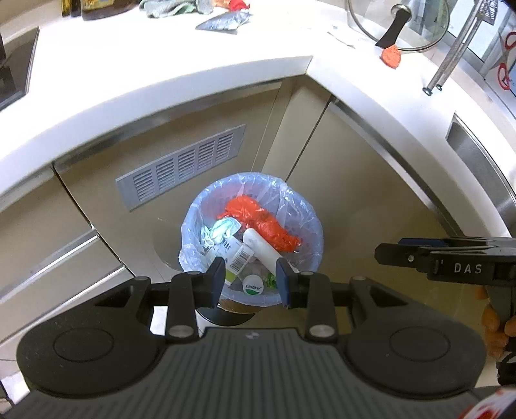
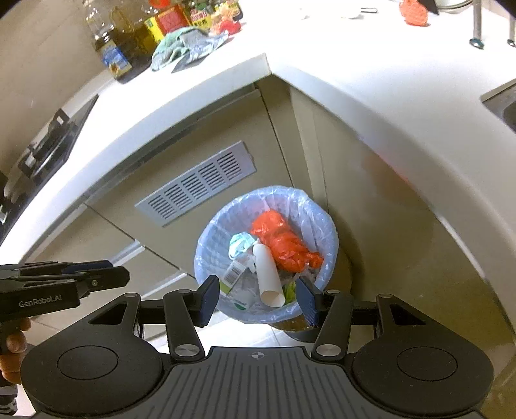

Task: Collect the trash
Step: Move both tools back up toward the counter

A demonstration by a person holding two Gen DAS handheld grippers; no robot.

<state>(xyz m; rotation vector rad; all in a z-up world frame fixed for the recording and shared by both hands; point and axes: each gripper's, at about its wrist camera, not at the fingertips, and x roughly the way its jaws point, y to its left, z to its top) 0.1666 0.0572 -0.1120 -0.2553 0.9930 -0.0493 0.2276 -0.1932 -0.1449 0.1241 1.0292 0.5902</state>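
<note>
A small round bin point(image 1: 251, 238), lined with a pale blue translucent bag, stands on the floor in the inner corner of an L-shaped white counter point(image 1: 161, 74), just right of a grey louvred vent point(image 1: 180, 167) in the cabinet front. Inside lie a crumpled face mask point(image 1: 219, 230) at the left, a barcoded carton point(image 1: 237, 261) nearer, a white paper tube point(image 1: 261, 248) in the middle and a crumpled orange plastic bag point(image 1: 264, 222) at the right. The tube's long axis runs from far-left to near-right, its open end toward the near rim; the orange bag lies roughly parallel to it.

The left gripper point(image 1: 251, 283) hangs above the bin's near rim, its fingers partly apart with nothing between them. The right gripper point(image 2: 256, 299) hangs likewise, spread somewhat wider and empty.

Only the left wrist view shows a glass pot lid point(image 1: 400, 25) on the far right counter and a round white green-labelled cap point(image 1: 253, 285) in the bin. Only the right wrist view shows the oil bottles point(image 2: 109, 42) and a green cloth point(image 2: 175, 45) at the far left.
</note>
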